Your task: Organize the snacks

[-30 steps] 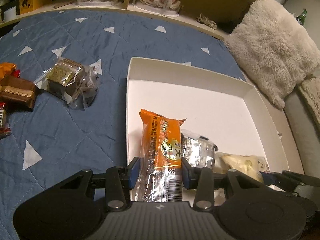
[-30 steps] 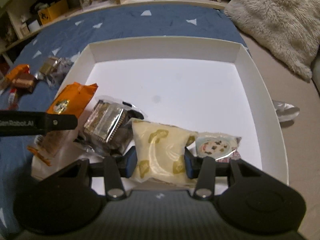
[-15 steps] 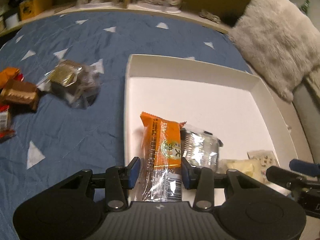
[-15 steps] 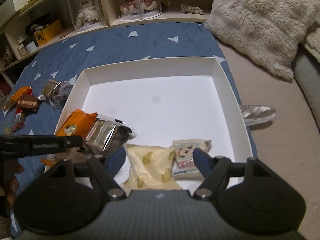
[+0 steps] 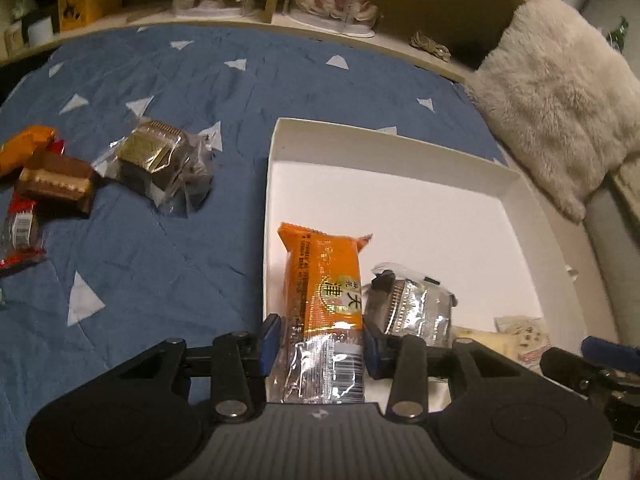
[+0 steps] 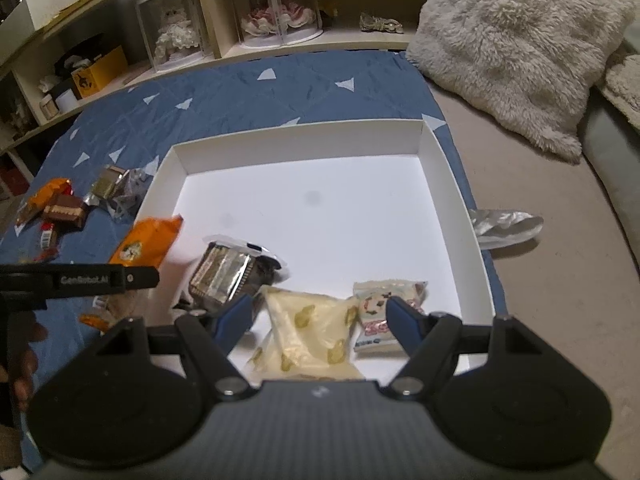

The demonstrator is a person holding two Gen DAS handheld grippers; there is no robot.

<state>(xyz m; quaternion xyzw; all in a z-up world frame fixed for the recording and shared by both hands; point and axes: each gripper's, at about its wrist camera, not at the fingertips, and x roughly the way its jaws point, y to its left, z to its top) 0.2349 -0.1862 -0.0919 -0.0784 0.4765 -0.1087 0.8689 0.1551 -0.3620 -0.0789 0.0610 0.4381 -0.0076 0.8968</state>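
Observation:
My left gripper (image 5: 320, 338) is shut on an orange snack packet (image 5: 324, 280), holding it over the near left corner of the white box (image 5: 400, 148). A silver-wrapped snack (image 5: 412, 308) lies in the box just right of it. My right gripper (image 6: 320, 316) is open above the near edge of the white box (image 6: 304, 152), nothing between its fingers. Under it lie a pale yellow packet (image 6: 312, 332) and a small white printed packet (image 6: 380, 320). The silver-wrapped snack (image 6: 226, 274) and the orange snack packet (image 6: 148, 240) show to the left.
Loose snacks lie on the blue quilt left of the box: a clear-wrapped dark cake (image 5: 160, 160), a brown bar (image 5: 56, 184), an orange packet (image 5: 24, 148), a red-edged wrapper (image 5: 20, 232). A fluffy cushion (image 6: 520, 40) sits far right, a silver wrapper (image 6: 504, 226) beside the box, shelves behind.
My right gripper let go of the pale yellow packet, opened, and drew back and up from the box. My left gripper kept its hold on the orange packet and barely moved.

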